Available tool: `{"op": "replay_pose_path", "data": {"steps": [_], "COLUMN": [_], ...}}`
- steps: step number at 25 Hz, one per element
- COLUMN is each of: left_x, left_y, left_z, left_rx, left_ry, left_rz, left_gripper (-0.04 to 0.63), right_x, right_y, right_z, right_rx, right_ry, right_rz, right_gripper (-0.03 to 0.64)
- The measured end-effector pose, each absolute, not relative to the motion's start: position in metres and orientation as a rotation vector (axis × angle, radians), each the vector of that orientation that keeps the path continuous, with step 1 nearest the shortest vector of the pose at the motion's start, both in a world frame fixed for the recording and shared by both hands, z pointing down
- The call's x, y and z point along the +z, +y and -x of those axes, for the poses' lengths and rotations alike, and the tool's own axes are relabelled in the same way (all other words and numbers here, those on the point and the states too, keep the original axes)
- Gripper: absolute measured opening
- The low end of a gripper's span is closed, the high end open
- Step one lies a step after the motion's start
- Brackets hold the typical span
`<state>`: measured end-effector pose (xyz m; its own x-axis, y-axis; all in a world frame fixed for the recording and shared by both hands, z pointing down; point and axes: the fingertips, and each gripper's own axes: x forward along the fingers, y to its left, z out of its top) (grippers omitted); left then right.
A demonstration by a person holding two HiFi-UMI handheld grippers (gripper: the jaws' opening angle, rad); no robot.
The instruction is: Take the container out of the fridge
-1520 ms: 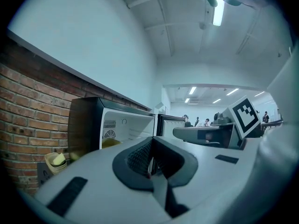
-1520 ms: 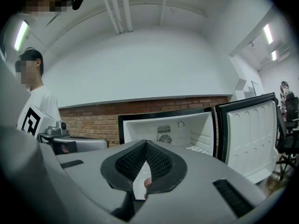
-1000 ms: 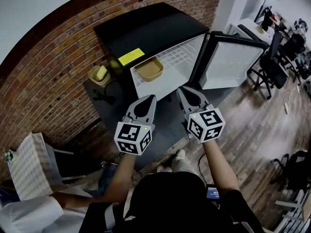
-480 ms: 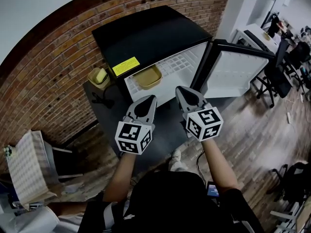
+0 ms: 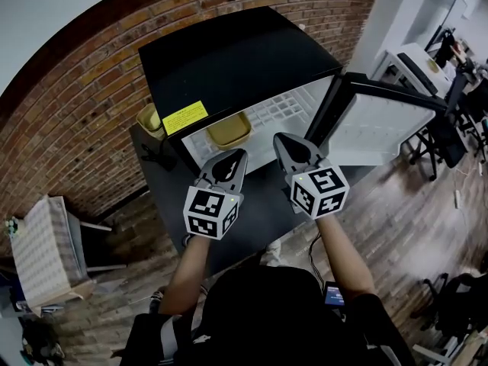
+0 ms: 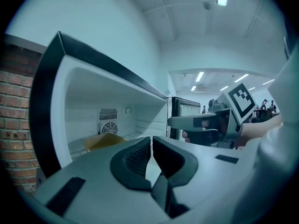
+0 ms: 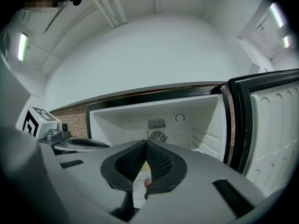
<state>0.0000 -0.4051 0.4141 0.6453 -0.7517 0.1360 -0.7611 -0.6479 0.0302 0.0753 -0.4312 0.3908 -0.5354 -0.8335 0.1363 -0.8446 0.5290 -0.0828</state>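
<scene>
Currently the black fridge (image 5: 236, 52) is standing against the brick wall (image 5: 69, 120) with its door (image 5: 381, 124) swinging wide to the right, showing the white interior. The yellow container (image 5: 229, 130) is sitting inside on the wire shelf (image 5: 278, 113), toward the left side of the compartment and close to the front edge. In the left gripper view the container (image 6: 105, 140) is showing just left of the jaws, in front of the round fan grille (image 6: 108, 128) on the back wall.

The person is holding both grippers side by side in front of the open compartment, outside it and clear of the container. The left gripper (image 5: 238, 155) is pointing toward the container, its jaws pressed together at the tips with nothing between them (image 6: 152, 139). The right gripper (image 5: 280, 139) is hovering just beside it, nearer the door, and its jaws are likewise meeting at the tips and pinching nothing (image 7: 145, 143). Neither gripper is touching the fridge.

A yellow label (image 5: 185, 117) is lying on the fridge's top near its front left corner, and a second small yellowish tub (image 5: 149, 117) is resting outside, beside the fridge's left wall.
</scene>
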Motion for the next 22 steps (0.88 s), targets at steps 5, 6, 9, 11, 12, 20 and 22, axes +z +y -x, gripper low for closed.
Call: {"op": "replay_pose_path", "data": {"steps": [5, 6, 9, 11, 12, 20, 22], "left_x": [0.420, 0.421, 0.426, 0.438, 0.442, 0.467, 0.476], "left_y": [-0.420, -0.422, -0.429, -0.433, -0.436, -0.453, -0.458], "left_z": [-0.014, -0.017, -0.024, -0.026, -0.026, -0.033, -0.031], "left_rx": [0.331, 0.385, 0.552, 0.636, 0.667, 1.064, 1.208], "left_ry": [-1.305, -1.315, -1.342, -1.351, -1.352, -1.253, -1.227], "left_rz": [-2.835, -2.858, -2.906, -2.900, -2.897, -2.934, -2.928], "left_gripper": [0.015, 0.015, 0.018, 0.046, 0.065, 0.156, 0.170], "right_x": [0.396, 0.397, 0.400, 0.401, 0.402, 0.409, 0.413], "right_y": [-0.447, -0.450, -0.458, -0.462, -0.464, -0.481, -0.484], "right_z": [-0.083, -0.084, -0.089, -0.092, -0.093, -0.099, -0.099], "right_rx": [0.235, 0.238, 0.244, 0.253, 0.257, 0.286, 0.297], "right_ry": [-2.693, -2.697, -2.705, -2.711, -2.713, -2.727, -2.728], "right_rz": [-1.437, -1.430, -1.416, -1.407, -1.401, -1.357, -1.343], "right_gripper": [0.040, 0.040, 0.040, 0.040, 0.040, 0.040, 0.040]}}
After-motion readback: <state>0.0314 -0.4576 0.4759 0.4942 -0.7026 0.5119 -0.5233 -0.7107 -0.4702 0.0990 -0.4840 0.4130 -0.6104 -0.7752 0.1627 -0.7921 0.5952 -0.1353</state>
